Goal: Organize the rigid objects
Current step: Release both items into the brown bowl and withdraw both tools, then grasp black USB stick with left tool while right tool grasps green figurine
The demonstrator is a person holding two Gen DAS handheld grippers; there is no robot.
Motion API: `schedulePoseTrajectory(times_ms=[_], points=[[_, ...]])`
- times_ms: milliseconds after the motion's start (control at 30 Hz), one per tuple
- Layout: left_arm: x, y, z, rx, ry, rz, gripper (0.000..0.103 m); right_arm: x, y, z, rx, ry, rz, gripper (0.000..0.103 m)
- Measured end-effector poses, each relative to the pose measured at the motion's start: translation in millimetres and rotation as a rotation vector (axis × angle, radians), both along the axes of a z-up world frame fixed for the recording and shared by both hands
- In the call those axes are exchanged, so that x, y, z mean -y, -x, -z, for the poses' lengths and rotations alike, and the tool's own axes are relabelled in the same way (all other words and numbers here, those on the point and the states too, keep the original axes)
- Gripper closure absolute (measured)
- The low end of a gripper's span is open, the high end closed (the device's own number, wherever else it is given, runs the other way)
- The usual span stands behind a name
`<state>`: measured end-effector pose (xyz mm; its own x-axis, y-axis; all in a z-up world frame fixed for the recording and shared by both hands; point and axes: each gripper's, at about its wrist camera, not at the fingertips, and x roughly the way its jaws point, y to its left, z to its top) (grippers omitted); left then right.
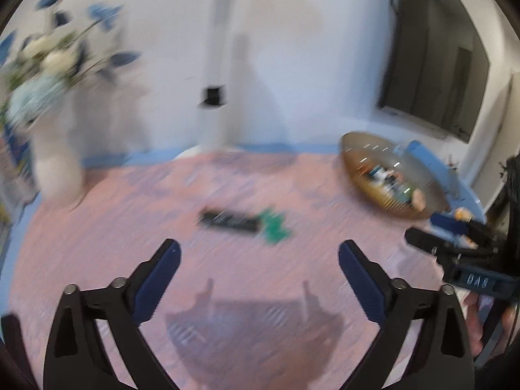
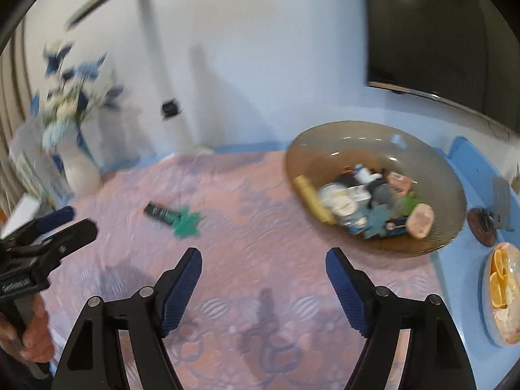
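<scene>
Spread wide with nothing between: left gripper (image 1: pixel 258 253), blue fingers (image 1: pixel 159 279) over the pink cloth (image 1: pixel 107 240) of the table (image 2: pixel 471 162). Same for right gripper (image 2: pixel 263 261), fingers apart and empty. Further out on the cloth, touching: black oblong item (image 2: pixel 159 212) and green star-shaped piece (image 2: pixel 188 222). Right of these, well apart, brown glass bowl (image 2: pixel 432 175) full of small items. White vase (image 2: pixel 81 170) far left.

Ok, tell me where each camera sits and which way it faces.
Left wrist: on the left gripper, angled down at the pink tablecloth; its open jaws show, the right gripper at right.
Right wrist: on the right gripper, angled down toward the glass bowl; open jaws, left gripper and hand at left.
Shared: black remote, green star-shaped piece, vase of flowers, bowl.
</scene>
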<state>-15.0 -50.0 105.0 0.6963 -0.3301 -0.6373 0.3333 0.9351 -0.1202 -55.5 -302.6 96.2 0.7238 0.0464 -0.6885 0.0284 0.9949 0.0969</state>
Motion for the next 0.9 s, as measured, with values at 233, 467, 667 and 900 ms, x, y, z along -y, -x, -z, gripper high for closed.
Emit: schedulePoseTrajectory(times_ms=[233, 467, 667, 900], points=[[-49.8, 1.4, 46.7, -0.056, -0.019, -0.124, 0.003, -41.7, -10.4, 34.0, -0.042, 0.023, -0.034, 0.026], [-68.4, -18.9, 86.2, -0.232, 0.025, -0.156, 0.003, -42.3, -22.5, 85.3, -0.139, 0.070, -0.008, 0.025], [-65.6, -19.3, 89.1, -0.237, -0.010, -0.159, 0.001, -44.0, -34.1, 94.8, -0.215, 0.078, -0.016, 0.004], [-43.4, -21.6, 94.5, -0.239, -0.183, -0.176, 0.000, -43.3, -38.0, 99.4, -0.238, 0.064, -0.018, 0.000]])
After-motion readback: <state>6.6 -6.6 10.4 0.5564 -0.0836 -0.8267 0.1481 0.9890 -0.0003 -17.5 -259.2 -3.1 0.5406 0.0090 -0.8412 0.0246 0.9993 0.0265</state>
